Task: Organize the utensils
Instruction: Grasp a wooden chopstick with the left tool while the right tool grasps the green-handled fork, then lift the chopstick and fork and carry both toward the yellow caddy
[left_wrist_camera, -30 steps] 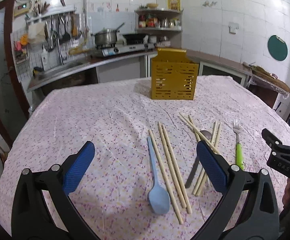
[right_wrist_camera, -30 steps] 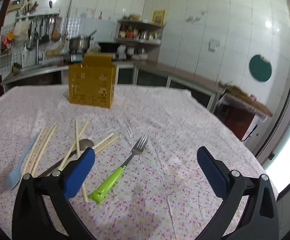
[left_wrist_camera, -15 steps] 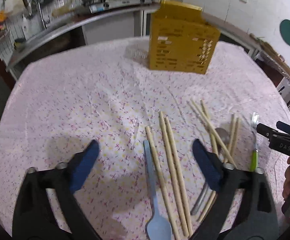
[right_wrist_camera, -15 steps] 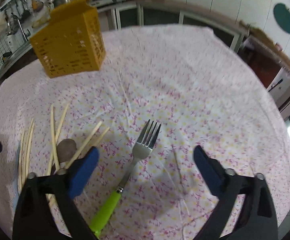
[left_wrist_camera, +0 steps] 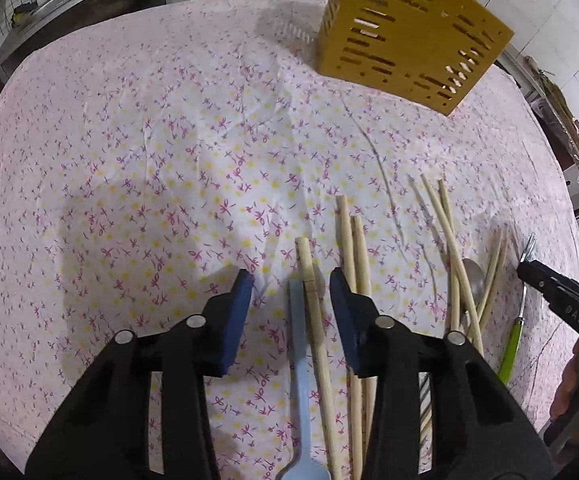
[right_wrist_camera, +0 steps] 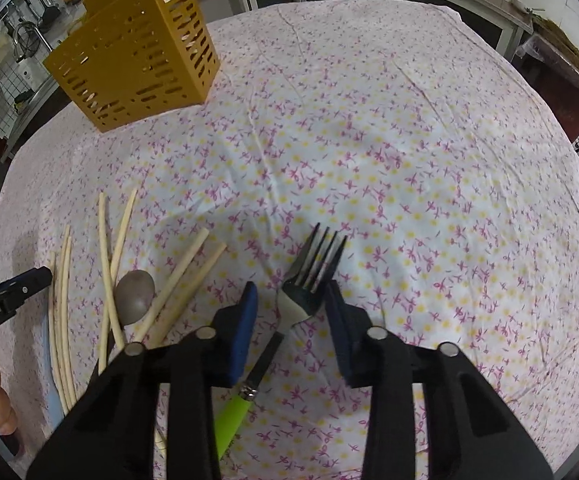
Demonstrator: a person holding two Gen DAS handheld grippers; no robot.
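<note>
Both hand-held grippers have dropped from a level view of the kitchen to a steep downward look at the tabletop, and both have gone from wide to narrow; jaws closing on each.

Left hand-held gripper point(left_wrist_camera: 289, 286): pads not yet pressing. Between them lie the pale blue spoon point(left_wrist_camera: 300, 364) handle and one bamboo chopstick point(left_wrist_camera: 314, 320) running beside it, toward the near edge of the tabletop. Judgement: the closure may catch both, not the spoon alone.

Right hand-held gripper point(right_wrist_camera: 291, 296): jaws straddle the neck of the green-handled fork point(right_wrist_camera: 313, 268), tines pointing toward the far edge. The right pad looks at or very near the fork's neck; the left pad is clear. No grip yet.

Metal spoon point(right_wrist_camera: 134, 291) lies under loose chopsticks between the two grippers, untouched.

Yellow slotted caddy point(right_wrist_camera: 137, 52) stands near the far edge, well apart from all utensils.

Meaning: approach finished, two simultaneous pick-ups beginning; nothing sorted yet.
</note>
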